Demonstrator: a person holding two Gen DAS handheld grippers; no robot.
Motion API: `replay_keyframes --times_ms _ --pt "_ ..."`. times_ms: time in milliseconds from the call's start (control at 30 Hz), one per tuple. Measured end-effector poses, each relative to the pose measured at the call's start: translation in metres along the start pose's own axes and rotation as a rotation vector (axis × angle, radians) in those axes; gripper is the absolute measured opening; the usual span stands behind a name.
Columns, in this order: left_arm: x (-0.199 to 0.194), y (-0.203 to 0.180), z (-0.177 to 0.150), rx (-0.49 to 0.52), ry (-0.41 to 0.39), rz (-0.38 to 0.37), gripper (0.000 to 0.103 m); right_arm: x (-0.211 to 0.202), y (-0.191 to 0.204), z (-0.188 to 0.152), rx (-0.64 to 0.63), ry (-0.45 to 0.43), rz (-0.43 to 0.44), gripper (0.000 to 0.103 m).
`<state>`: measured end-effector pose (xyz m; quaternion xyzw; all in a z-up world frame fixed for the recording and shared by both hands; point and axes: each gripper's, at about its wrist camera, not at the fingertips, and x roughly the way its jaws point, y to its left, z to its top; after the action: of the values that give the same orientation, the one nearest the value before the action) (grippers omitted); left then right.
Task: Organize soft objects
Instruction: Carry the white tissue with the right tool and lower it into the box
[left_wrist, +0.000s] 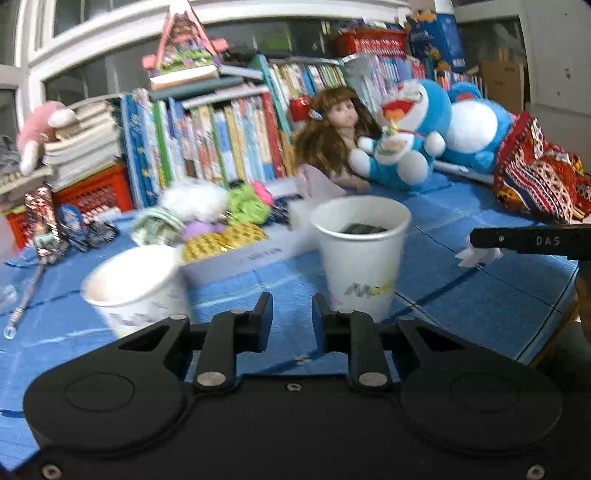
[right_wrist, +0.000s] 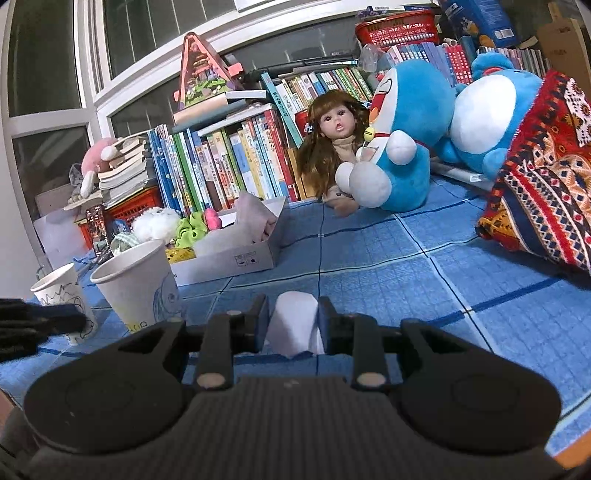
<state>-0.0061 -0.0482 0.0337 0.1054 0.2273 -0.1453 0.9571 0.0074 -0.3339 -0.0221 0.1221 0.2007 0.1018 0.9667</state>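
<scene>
1. Left gripper (left_wrist: 291, 314) nearly shut, nothing between the fingers; poised low over the blue mat (left_wrist: 480, 295), just short of two paper cups.
2. Right gripper (right_wrist: 292, 321) clamped narrowly on a soft white piece (right_wrist: 295, 325), pinched between both pads above the mat.
3. Right-hand cup (left_wrist: 360, 251) upright with something dark inside; left-hand cup (left_wrist: 133, 288) blurred, contents unclear.
4. White box (right_wrist: 225, 258) behind the cups, packed with soft bits: green scrunchie (right_wrist: 190, 227), white fluff (right_wrist: 155, 223), pale cloth (right_wrist: 255, 218).
5. Open mat to the right, bounded by patterned fabric (right_wrist: 546, 192) and blue plush toys (right_wrist: 402, 147).
</scene>
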Motion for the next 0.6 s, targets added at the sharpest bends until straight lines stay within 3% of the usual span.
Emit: replay_keyframes --times_ms 100,200,433,600 --pt "-0.013 0.019 -0.001 -0.025 -0.019 0.004 0.020 0.006 0.004 0.004 -0.016 0.002 0.001 0.033" --pt "-0.025 0.035 0.002 -0.048 -0.025 -0.051 0.020 0.013 0.003 0.012 -0.014 0.009 0.001 0.033" --pt "-0.052 0.076 0.033 0.009 -0.133 -0.090 0.020 0.034 0.004 0.039 -0.027 0.037 0.015 0.033" --pt "-0.037 0.117 0.053 0.006 -0.063 -0.062 0.024 0.061 0.012 0.056 -0.059 0.081 0.009 0.033"
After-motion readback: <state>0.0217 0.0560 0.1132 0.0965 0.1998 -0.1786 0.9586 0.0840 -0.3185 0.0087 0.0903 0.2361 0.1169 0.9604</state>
